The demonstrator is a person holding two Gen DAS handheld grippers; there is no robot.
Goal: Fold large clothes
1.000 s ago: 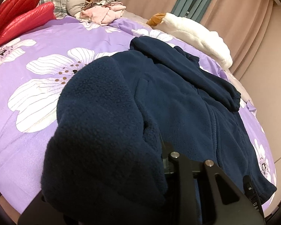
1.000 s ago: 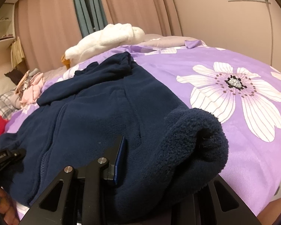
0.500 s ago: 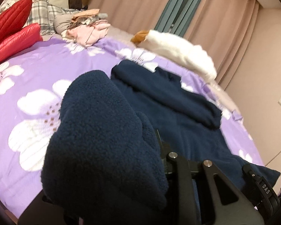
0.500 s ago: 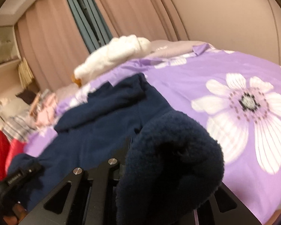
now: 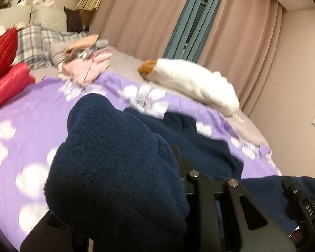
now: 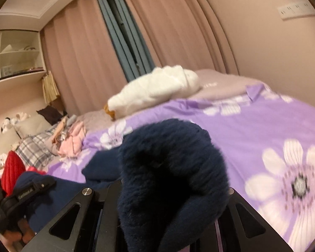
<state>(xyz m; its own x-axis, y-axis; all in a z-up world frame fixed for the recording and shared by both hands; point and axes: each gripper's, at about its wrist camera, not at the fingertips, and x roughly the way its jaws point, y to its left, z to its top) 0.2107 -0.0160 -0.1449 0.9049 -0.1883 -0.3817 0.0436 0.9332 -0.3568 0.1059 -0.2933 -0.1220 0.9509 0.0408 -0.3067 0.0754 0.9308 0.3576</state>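
Navy fleece garment (image 5: 119, 168): clamped in left tool (image 5: 174, 189) and right tool (image 6: 168, 199), raised above purple floral bed (image 6: 262, 126).

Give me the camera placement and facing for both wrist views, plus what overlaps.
Left wrist: sits on the left gripper, faces across the purple floral bed toward the curtains; its jaws clamp bunched navy fleece; the right gripper's strap shows at lower right.
Right wrist: sits on the right gripper, faces across the same bed toward curtains and shelves; its jaws clamp fleece too; the person's left hand shows at lower left.
Shared: fleece, bed, white plush, pink clothes pile, red cushions.
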